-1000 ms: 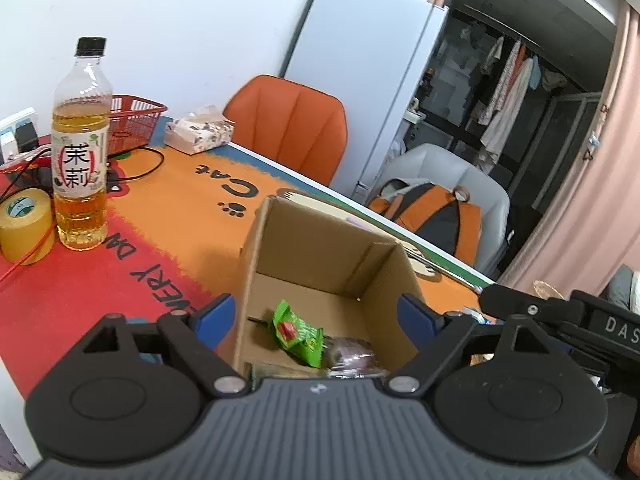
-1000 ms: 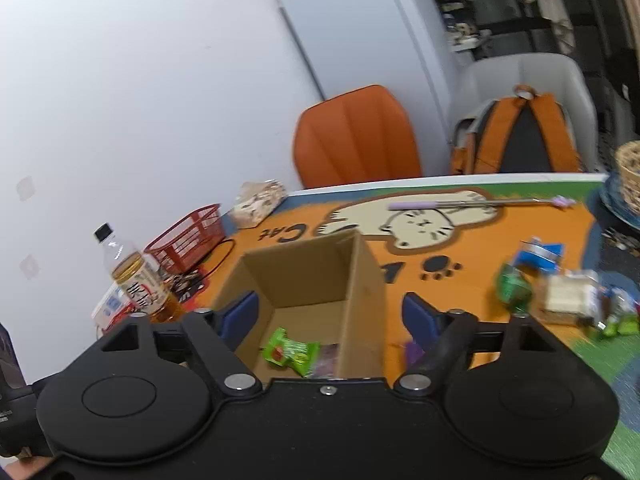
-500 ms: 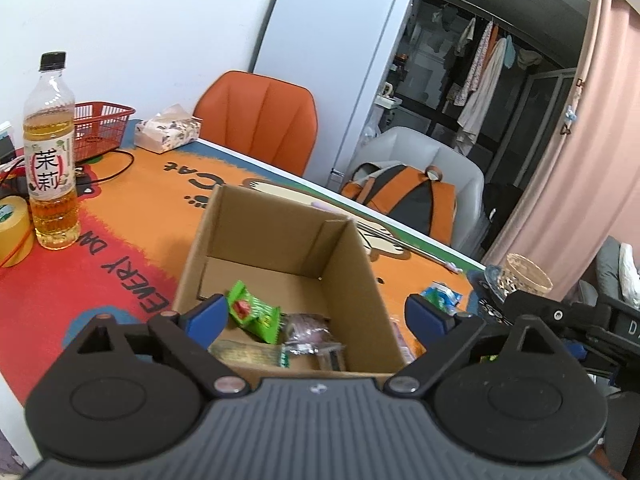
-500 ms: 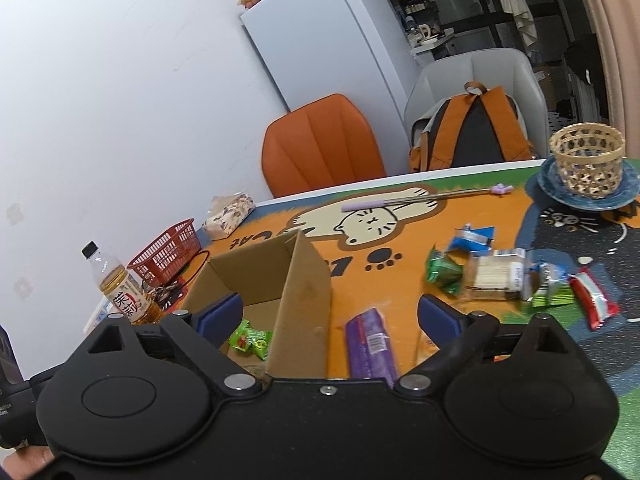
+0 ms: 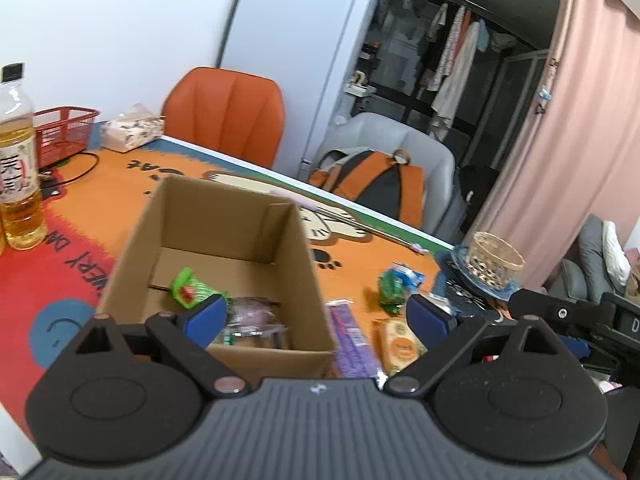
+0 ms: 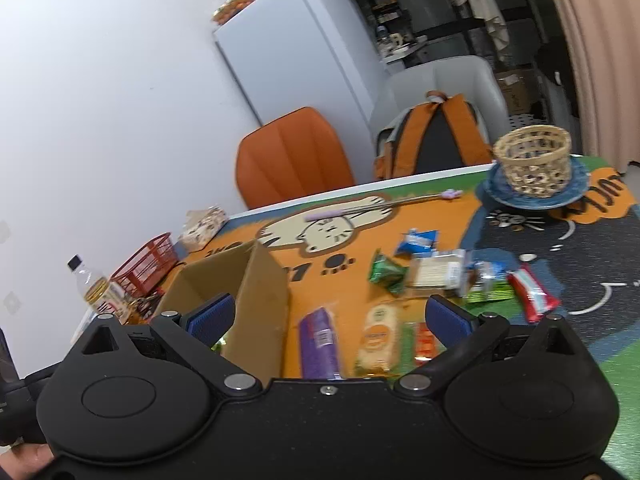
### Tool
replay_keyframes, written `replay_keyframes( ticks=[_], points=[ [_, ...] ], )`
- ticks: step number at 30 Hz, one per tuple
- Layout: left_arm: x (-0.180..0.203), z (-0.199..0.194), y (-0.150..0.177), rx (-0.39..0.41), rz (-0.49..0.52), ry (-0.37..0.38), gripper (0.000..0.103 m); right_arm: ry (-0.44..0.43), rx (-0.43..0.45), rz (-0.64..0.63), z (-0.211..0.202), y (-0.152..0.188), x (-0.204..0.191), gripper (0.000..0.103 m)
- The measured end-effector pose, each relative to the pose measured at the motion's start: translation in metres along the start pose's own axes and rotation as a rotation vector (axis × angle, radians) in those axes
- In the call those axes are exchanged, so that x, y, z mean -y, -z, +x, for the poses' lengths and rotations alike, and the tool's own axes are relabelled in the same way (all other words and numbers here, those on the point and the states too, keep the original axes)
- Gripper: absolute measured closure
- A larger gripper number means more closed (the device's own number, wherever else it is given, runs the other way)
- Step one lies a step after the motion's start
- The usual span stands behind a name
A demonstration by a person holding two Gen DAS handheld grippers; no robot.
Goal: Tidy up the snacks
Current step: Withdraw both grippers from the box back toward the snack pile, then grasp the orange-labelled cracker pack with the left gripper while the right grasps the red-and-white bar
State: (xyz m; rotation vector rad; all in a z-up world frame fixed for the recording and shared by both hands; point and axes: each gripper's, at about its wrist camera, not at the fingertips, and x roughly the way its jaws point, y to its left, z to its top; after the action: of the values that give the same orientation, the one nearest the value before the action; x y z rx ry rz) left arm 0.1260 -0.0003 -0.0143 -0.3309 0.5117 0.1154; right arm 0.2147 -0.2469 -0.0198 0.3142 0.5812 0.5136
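Note:
An open cardboard box [image 5: 224, 236] stands on the cat-print table mat; it also shows in the right wrist view [image 6: 260, 300]. Inside lie a green packet [image 5: 188, 286] and a purplish packet [image 5: 252, 312]. Right of the box lie a purple bar [image 6: 318, 340], a yellow packet [image 6: 378, 334], a green packet [image 6: 386, 272], a blue packet [image 6: 418, 242], a pale cracker pack [image 6: 436, 272] and a red bar [image 6: 534, 292]. My left gripper [image 5: 316, 316] is open and empty above the box's near right corner. My right gripper [image 6: 326, 316] is open and empty above the purple bar and yellow packet.
A tea bottle [image 5: 16, 160], a red wire basket [image 5: 64, 128] and a tissue pack [image 5: 130, 132] stand at the table's left back. A wicker basket on a blue plate [image 6: 532, 164] is at the right back. An orange chair [image 5: 224, 112] and a backpack [image 6: 432, 140] are behind the table.
Both grippers have swung to the right, away from the box interior. The loose snacks on the mat have come into view in both wrist views. Both grippers stay open.

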Motion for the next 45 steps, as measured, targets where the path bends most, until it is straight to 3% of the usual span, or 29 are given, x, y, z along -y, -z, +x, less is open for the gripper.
replay_keyframes(
  ticks=[19,23,37,45],
  points=[
    [0.053,0.016,0.013,-0.004,0.083,0.105,0.008,0.078,0.044,0.040,-0.020,0.000,0.052,0.001],
    [0.062,0.022,0.016,-0.017,0.104,0.115,0.010,0.086,0.042,0.052,-0.022,0.001,0.062,0.008],
    [0.082,0.062,0.030,-0.101,0.125,0.123,0.040,0.124,-0.001,0.081,-0.005,0.002,0.098,0.025],
    [0.083,0.090,0.039,-0.147,0.121,0.111,0.045,0.140,-0.040,0.093,0.015,0.004,0.116,0.040]
  ],
)
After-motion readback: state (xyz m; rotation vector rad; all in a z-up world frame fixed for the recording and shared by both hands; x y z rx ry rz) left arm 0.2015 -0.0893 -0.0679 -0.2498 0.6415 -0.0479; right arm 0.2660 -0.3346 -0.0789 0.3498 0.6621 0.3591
